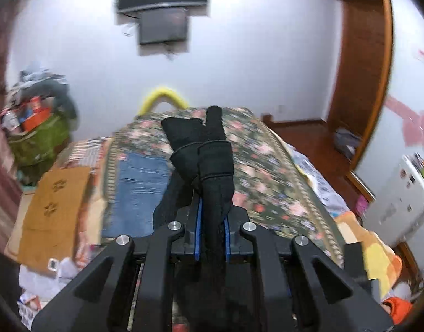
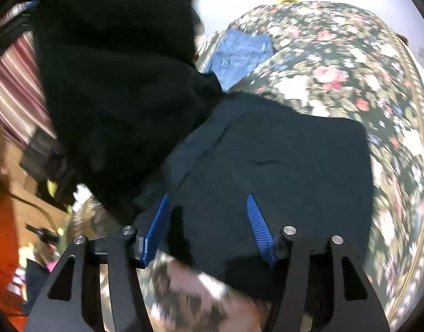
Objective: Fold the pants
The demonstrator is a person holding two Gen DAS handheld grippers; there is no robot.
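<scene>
The black pants (image 1: 209, 160) hang bunched from my left gripper (image 1: 213, 218), which is shut on them and holds them up above the floral bedspread (image 1: 267, 166). In the right wrist view the pants (image 2: 267, 160) lie partly flat on the bedspread (image 2: 336, 69), and a bunched part rises at the upper left. My right gripper (image 2: 207, 207) is open just above the flat part, its blue pads (image 2: 256, 221) spread wide and holding nothing.
Folded blue jeans (image 1: 140, 191) lie on the bed's left side and also show in the right wrist view (image 2: 239, 55). A cardboard sheet (image 1: 54, 207) and a clutter pile (image 1: 38, 127) stand left of the bed. A wooden wardrobe (image 1: 361, 63) stands at the right.
</scene>
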